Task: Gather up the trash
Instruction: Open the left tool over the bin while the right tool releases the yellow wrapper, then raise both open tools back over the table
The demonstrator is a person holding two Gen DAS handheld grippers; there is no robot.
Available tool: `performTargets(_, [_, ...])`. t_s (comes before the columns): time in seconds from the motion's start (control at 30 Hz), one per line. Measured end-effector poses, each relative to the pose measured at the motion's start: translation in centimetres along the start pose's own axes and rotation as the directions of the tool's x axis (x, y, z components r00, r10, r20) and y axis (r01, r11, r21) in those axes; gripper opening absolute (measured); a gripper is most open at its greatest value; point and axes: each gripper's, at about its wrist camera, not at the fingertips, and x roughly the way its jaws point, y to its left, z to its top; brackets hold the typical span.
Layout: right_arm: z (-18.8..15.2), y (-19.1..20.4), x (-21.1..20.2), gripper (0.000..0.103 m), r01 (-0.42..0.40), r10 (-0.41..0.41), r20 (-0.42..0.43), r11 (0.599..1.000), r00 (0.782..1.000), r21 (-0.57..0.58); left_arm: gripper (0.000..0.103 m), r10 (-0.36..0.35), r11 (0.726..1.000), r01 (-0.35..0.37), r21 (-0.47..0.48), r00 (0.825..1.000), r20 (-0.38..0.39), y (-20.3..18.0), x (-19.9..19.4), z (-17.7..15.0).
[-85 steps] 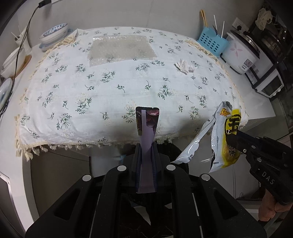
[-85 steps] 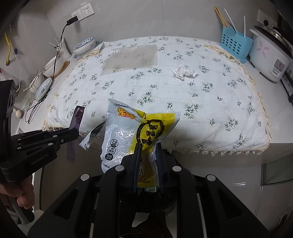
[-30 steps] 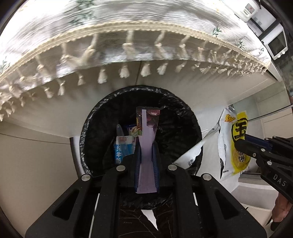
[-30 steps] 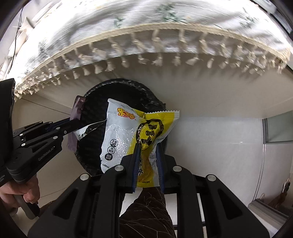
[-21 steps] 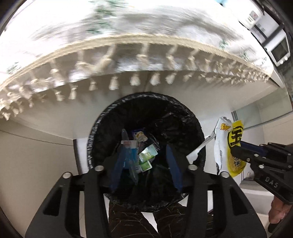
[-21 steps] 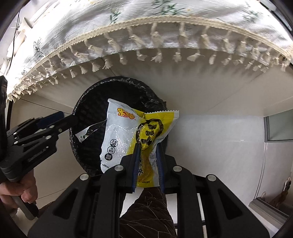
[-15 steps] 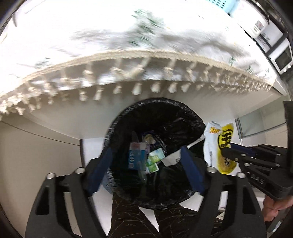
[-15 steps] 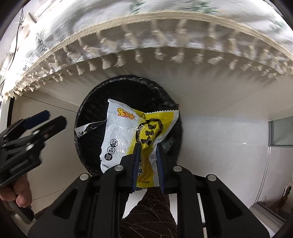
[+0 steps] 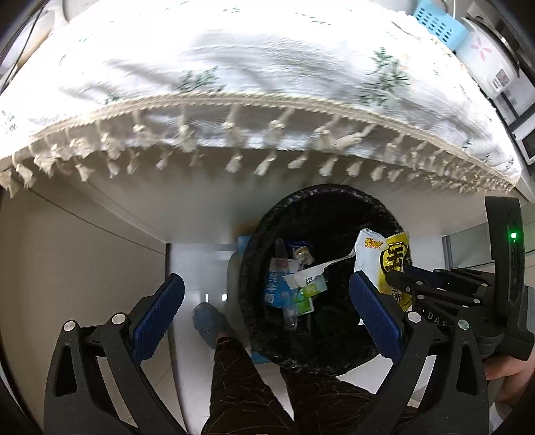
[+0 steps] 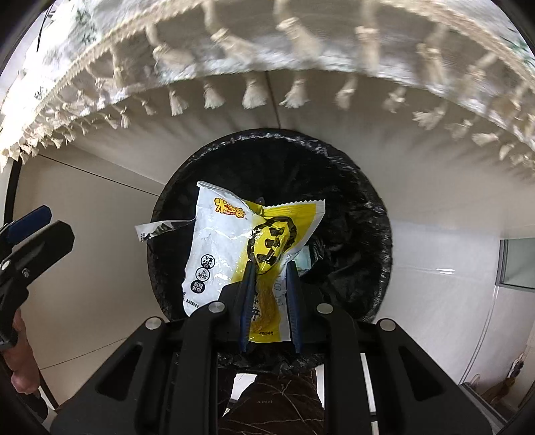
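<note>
A trash bin (image 9: 321, 192) (image 10: 274, 139) lined with a black bag stands on the floor under the table edge, with several wrappers and a blue-white carton (image 9: 276, 291) inside. My left gripper (image 9: 264, 281) (image 10: 55, 224) hangs at the bin's left rim. Its jaws are opening wide and nothing is between them. My right gripper (image 10: 269, 264) (image 9: 401, 271) is shut on a yellow and white snack wrapper (image 10: 227, 241) (image 9: 391, 257). It points straight down and holds the wrapper above the bin's mouth.
The fringed floral tablecloth (image 9: 267, 100) (image 10: 234, 50) overhangs just above the bin. A rice cooker (image 9: 488, 60) and a blue basket (image 9: 438, 23) stand at the far right of the table. A person's leg (image 9: 250, 384) and slipper (image 9: 207, 321) are beside the bin.
My left gripper has opened and let a purple wrapper fall into the bin, then shifted left. My right gripper has carried the snack wrapper lower, over the bin's middle.
</note>
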Motion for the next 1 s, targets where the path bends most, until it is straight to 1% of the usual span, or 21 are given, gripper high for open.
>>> performTargets(0.13, [0.6, 1.0, 0.6, 0.02, 0.002, -0.002, 0.002, 1.0, 1.0, -0.018, 0.097, 0.018, 1.0, -0.018, -0.002, 1.0, -0.007, 1.0, 0.1, -0.1])
performTargets(0.27, [0.7, 1.3, 0.1, 0.022, 0.013, -0.013, 0.0, 0.999, 1.0, -0.031, 0.097, 0.027, 1.0, -0.027, -0.017, 1.0, -0.007, 2.0, 0.0, 0.0])
performTargets(0.33, [0.6, 1.2, -0.5, 0.031, 0.009, -0.009, 0.003, 1.0, 1.0, -0.023, 0.097, 0.031, 0.999, -0.031, -0.014, 0.999, -0.008, 2.1, 0.0, 0.1])
performTargets(0.37, [0.6, 1.2, -0.7, 0.033, 0.013, -0.013, 0.008, 1.0, 1.0, -0.02, 0.097, 0.031, 0.999, -0.032, -0.015, 0.999, -0.009, 2.2, 0.1, 0.1])
performTargets(0.43, [0.7, 1.1, -1.3, 0.044, 0.015, -0.015, 0.018, 1.0, 1.0, -0.014, 0.097, 0.03, 0.999, -0.03, -0.02, 1.0, -0.009, 2.3, 0.1, 0.3])
performTargets(0.47, [0.6, 1.0, -1.8, 0.048, 0.017, -0.017, 0.022, 1.0, 1.0, -0.008, 0.097, 0.03, 0.999, -0.03, -0.021, 1.0, -0.01, 2.2, 0.1, 0.3])
performTargets(0.53, [0.7, 0.8, -2.9, 0.06, 0.012, -0.012, 0.029, 1.0, 0.999, 0.008, 0.097, 0.022, 0.999, -0.023, -0.023, 1.0, -0.016, 2.5, -0.2, 0.5])
performTargets(0.57, [0.8, 0.7, -3.4, 0.064, 0.007, -0.007, 0.035, 1.0, 0.999, 0.011, 0.097, 0.021, 1.0, -0.022, -0.022, 1.0, -0.017, 2.5, -0.7, 0.8])
performTargets(0.6, [0.8, 0.7, -4.2, 0.071, 0.009, -0.009, 0.045, 1.0, 0.999, 0.012, 0.097, 0.021, 1.0, -0.021, -0.018, 1.0, -0.014, 2.5, -1.0, 1.0])
performTargets(0.63, [0.8, 0.6, -5.1, 0.075, 0.01, -0.011, 0.06, 1.0, 0.998, 0.013, 0.097, 0.017, 1.0, -0.017, -0.017, 1.0, -0.012, 2.5, -1.4, 1.2])
performTargets(0.7, [0.9, 0.9, -6.6, 0.079, 0.005, -0.006, 0.086, 1.0, 0.996, 0.008, 0.097, 0.018, 1.0, -0.019, -0.016, 1.0, -0.009, 2.4, -2.1, 1.7])
performTargets(0.77, [1.0, 1.0, -8.3, 0.084, 0.014, -0.014, 0.105, 1.0, 0.994, 0.004, 0.097, 0.003, 1.0, -0.003, -0.024, 1.0, -0.006, 2.2, -2.8, 2.1])
performTargets(0.83, [1.1, 1.2, -9.8, 0.089, 0.025, -0.026, 0.123, 1.0, 0.992, 0.01, 0.097, 0.018, 1.0, -0.018, -0.014, 1.0, -0.01, 1.9, -3.6, 2.5])
performTargets(1.0, [1.6, 1.2, -13.2, 0.094, 0.036, -0.037, 0.159, 0.999, 0.987, 0.009, 0.097, -0.007, 1.0, 0.007, -0.006, 1.0, 0.013, 1.4, -6.0, 3.4])
